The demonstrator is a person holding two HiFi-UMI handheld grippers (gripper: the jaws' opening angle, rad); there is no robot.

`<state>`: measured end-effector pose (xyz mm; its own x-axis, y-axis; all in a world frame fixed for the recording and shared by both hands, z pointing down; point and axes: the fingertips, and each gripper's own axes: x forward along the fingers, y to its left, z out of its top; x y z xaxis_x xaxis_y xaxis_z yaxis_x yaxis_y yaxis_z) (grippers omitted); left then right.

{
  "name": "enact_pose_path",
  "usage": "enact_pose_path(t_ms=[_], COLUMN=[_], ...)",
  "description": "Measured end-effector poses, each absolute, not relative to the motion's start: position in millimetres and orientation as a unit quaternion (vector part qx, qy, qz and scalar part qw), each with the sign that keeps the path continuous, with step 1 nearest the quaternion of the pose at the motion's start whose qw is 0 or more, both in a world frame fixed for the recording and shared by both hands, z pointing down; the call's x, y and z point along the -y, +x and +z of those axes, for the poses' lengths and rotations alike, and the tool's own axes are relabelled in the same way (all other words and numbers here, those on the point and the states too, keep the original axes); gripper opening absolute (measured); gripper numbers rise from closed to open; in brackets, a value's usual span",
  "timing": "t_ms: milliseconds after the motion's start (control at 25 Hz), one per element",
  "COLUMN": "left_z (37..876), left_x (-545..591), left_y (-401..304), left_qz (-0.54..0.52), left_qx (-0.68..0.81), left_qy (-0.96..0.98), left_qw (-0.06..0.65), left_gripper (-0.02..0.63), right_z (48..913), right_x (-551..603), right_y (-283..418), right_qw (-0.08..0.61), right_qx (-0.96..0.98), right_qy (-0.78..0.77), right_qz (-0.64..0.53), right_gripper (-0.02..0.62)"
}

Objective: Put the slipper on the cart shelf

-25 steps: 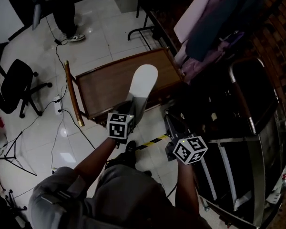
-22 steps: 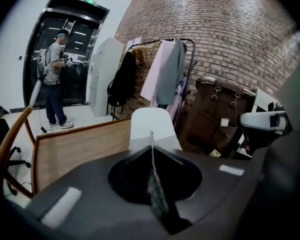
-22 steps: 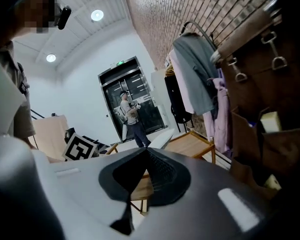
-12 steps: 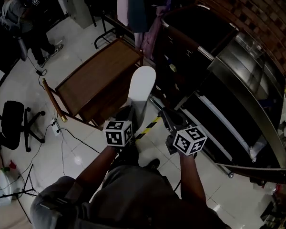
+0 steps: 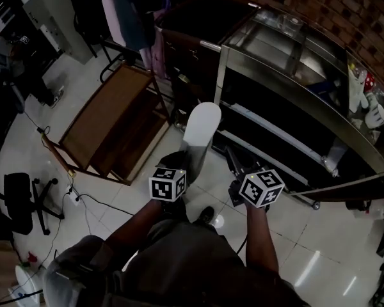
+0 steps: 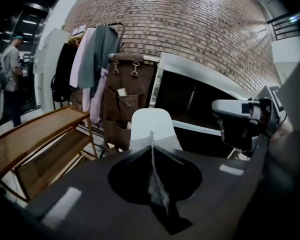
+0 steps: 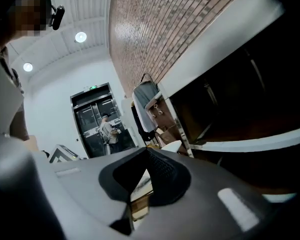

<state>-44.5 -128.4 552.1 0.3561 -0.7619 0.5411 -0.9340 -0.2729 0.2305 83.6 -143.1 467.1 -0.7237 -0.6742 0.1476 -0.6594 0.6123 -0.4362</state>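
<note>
Now L gripper [image 6: 151, 149] jaws clamp slipper [image 6: 150, 126], R gripper's [image 7: 145, 152] together; wood rack [image 5: 109, 117] near cart [image 5: 223, 75].

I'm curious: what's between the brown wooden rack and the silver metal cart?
A dark brown fabric organiser with pockets hangs between the wooden rack and the metal cart; the left gripper view shows it.

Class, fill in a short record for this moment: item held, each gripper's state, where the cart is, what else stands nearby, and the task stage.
Item held: white slipper, pointing away from the person
Left gripper: shut on the slipper
Right gripper: shut, nothing in it
Cart: metal cart ahead, by the brick wall
Nearby: wooden shelf unit to the left
Task stage: slipper in the air, not yet on a shelf
</note>
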Motion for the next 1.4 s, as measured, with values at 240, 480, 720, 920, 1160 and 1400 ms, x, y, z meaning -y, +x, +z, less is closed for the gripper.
enact_pose_path(t_ms=[240,480,720,920,1160,1400], left_z=[553.4,554.9,551.1,547.7,556.7,565.3], left_x=[145.7,190.8,256.0,307.8,352.9,385.6], left_y=[28.1,88.6,139.5,176.4,209.5,239.3], left_qz=[0.177,0.187,0.184,0.173,0.168,0.159], left_qx=[0.484,0.433,0.399,0.383,0.390,0.398], left_qy=[0.817,0.847,0.868,0.880,0.877,0.879], left_qw=[0.258,0.245,0.233,0.223,0.224,0.209], left_gripper=[0.018,0.018,0.018,0.018,0.018,0.028], right_z=[472.1,473.4,465.7,459.1,458.1,466.3], right_x=[131.4,143.0,161.4,176.3,186.4,189.1], right_y=[155.4,199.8,239.8,267.0,292.0,297.8], right_qw=[0.028,0.031,0.014,0.012,0.008,-0.005], right_qx=[-0.863,-0.835,-0.806,-0.782,-0.754,-0.734], right_qy=[-0.441,-0.494,-0.544,-0.583,-0.619,-0.636], right_qz=[-0.245,-0.242,-0.232,-0.222,-0.221,-0.237], right_gripper=[0.000,0.000,0.000,0.000,0.000,0.000])
